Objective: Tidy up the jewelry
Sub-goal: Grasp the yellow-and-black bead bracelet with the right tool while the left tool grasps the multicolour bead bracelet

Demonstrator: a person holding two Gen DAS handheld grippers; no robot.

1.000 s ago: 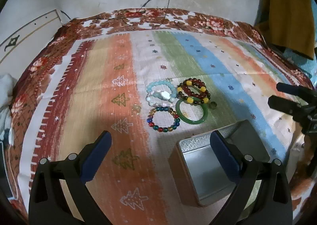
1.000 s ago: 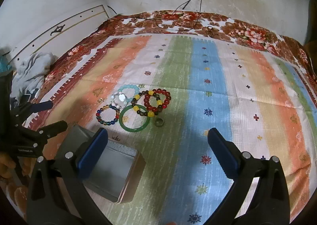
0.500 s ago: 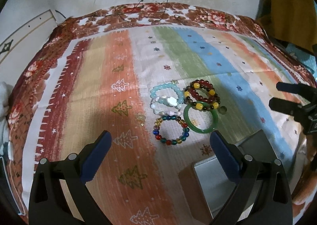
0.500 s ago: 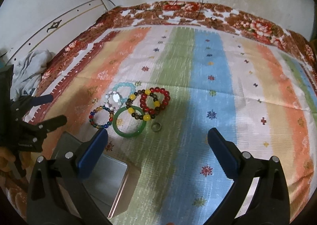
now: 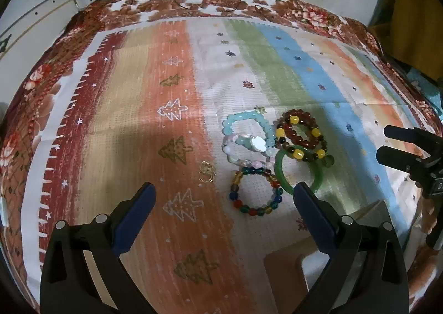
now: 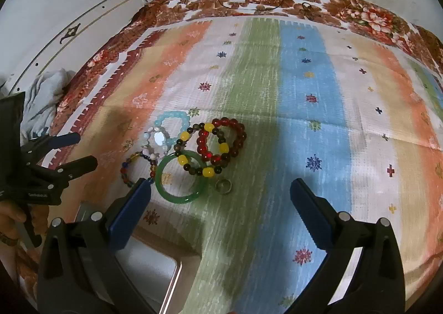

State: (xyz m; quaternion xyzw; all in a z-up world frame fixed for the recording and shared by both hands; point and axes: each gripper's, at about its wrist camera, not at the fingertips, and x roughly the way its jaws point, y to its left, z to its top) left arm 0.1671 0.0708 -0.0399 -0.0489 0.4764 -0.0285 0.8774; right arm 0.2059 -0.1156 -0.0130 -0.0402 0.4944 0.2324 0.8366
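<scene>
Left wrist view: left gripper (image 5: 224, 197) hovering spread wide and empty over the striped bedspread (image 5: 133, 126). Lying clustered just ahead: multicolour glass-bead bracelet (image 5: 256, 193) nearest, green jade bangle (image 5: 299, 170) touching its right side, pale blue bead bracelet (image 5: 245, 127) and white stone bracelet (image 5: 246, 149) overlapping behind, red-and-yellow bead bracelet (image 5: 301, 135) resting on the bangle's far rim. Small gold earrings (image 5: 207, 171) sitting apart on the left. Metal tin (image 5: 313, 261) showing only a corner at lower right. Right gripper (image 5: 398, 145) waiting at the right edge.

Right wrist view: right gripper (image 6: 220, 191) likewise spread and holding nothing, the bangle (image 6: 181, 177) lying between its fingers, a small metal ring (image 6: 223, 186) just beside it. Open tin (image 6: 155, 258) waiting below left.

Judging the handling: bead bracelets likely light, floppy, snagging on neighbours, so pinching across one strand; bangle stiff, smooth, breakable, so gripping across its rim. Plenty of bare cloth lying to the right; tin walls and tangled strands being the tight spots.
</scene>
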